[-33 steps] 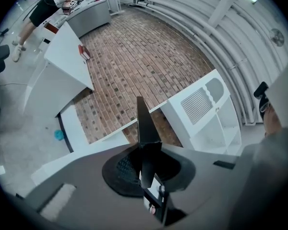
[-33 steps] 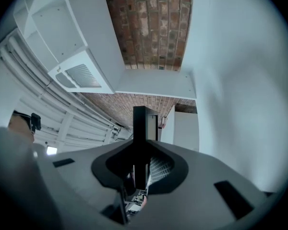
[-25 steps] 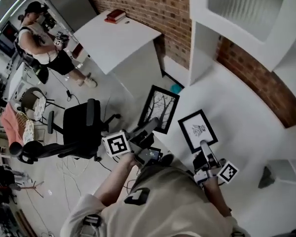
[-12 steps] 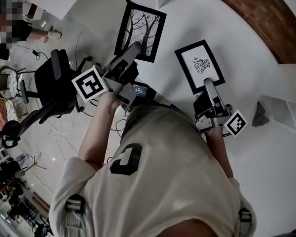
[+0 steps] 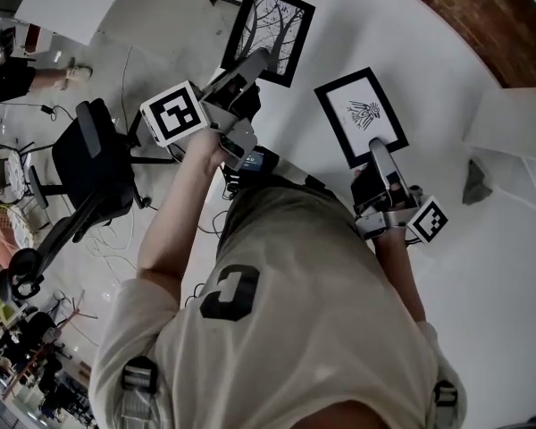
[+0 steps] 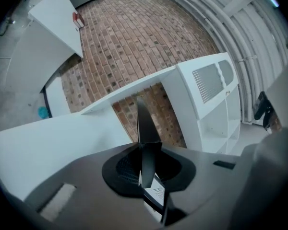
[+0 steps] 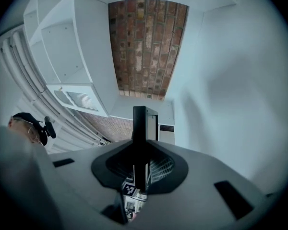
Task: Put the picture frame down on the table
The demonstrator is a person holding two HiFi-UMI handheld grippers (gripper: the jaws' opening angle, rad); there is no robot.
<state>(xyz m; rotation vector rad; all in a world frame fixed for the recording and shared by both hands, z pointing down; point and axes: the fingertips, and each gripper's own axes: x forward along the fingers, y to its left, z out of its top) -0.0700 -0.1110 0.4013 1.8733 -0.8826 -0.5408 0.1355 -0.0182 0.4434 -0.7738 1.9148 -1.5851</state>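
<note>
From the head view: gripping the tree picture frame [image 5: 268, 29] by its near edge in the left tool [image 5: 255, 61], over the rim of the white surface [image 5: 509, 275]. Gripping the sketch picture frame [image 5: 362, 114] likewise in the right tool [image 5: 377, 150]. Unclear whether touching down yet.

From the left gripper view: clamped on a thin dark frame edge.

From the right gripper view: same, pinching the frame edge-on.

Probably lowering. Next, lay each flat before letting go.

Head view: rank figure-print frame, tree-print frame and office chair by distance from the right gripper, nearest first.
1. figure-print frame: clamped in the fingers of the right gripper, just ahead of it.
2. tree-print frame: up and to the left, held by the left gripper.
3. office chair: far left, on the floor.
</note>
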